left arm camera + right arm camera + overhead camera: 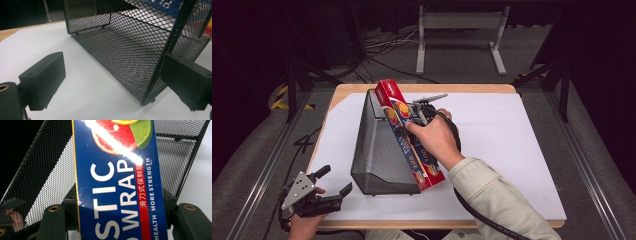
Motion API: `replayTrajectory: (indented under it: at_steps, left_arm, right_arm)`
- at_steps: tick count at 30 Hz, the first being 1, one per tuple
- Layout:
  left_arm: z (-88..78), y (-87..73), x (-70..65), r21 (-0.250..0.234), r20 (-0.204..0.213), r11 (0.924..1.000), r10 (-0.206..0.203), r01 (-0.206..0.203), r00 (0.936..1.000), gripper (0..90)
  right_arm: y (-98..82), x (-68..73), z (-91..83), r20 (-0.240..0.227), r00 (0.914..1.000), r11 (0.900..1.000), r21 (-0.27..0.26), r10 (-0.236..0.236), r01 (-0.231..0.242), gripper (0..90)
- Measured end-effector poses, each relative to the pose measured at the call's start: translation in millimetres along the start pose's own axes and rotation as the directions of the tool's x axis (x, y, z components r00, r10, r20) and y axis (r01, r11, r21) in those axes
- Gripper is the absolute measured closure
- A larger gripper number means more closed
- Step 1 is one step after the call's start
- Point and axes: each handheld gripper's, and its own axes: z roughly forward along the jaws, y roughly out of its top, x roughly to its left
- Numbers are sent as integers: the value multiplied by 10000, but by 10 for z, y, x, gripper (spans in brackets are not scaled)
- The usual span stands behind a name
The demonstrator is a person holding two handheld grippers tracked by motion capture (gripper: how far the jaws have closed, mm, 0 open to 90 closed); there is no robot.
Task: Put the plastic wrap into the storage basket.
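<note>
The room is dark, with black curtains at the back and grey floor all around. A wooden table [422,88] stands in the middle, and one big white sheet [512,150] covers most of its top. Behind the table there is one white metal frame [460,35] on the floor, with some cables lying near it.

On the sheet sits one black mesh basket [379,150]. It is long and open at the top. One long box of plastic wrap [409,132] lies across the basket's right wall, tilted, with one end up over the far corner and the other end down on the sheet near the person.

The box is red at its ends and blue on its big face. In the right gripper view the box [117,185] shows big white letters that read "STIC WRAP", smaller words "MORE STRENGTH" and "HEALTH", and a red strip of Chinese writing. There is also a picture of cut fruit, pink and green.

The right gripper [421,114] is clamped on the box, one jaw on each long side.

The left gripper [317,192] rests at the near left corner of the table, in the person's hand. Its two jaws stand wide apart with nothing between them, pointing at the basket's near corner [150,100].

I count two grippers, one basket and one box.
</note>
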Motion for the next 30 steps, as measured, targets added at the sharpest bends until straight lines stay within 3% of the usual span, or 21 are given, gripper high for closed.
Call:
replayTrajectory:
  at_steps: [9,22,30]
  left_arm:
    - [11,5,-2,18,-1,10000,20,-20,10000,71]
    - [8,0,3,38,-8,10000,7,-7,10000,71]
    - [11,-1,4,53,-2,10000,-7,7,10000,71]
  right_arm:
    - [-40,54,21,22,10000,9992,397,-16,15,393]
    - [-36,119,270,646,9978,9866,1633,-112,5,389]
    - [-3,122,366,937,9956,9813,1922,-79,-103,387]
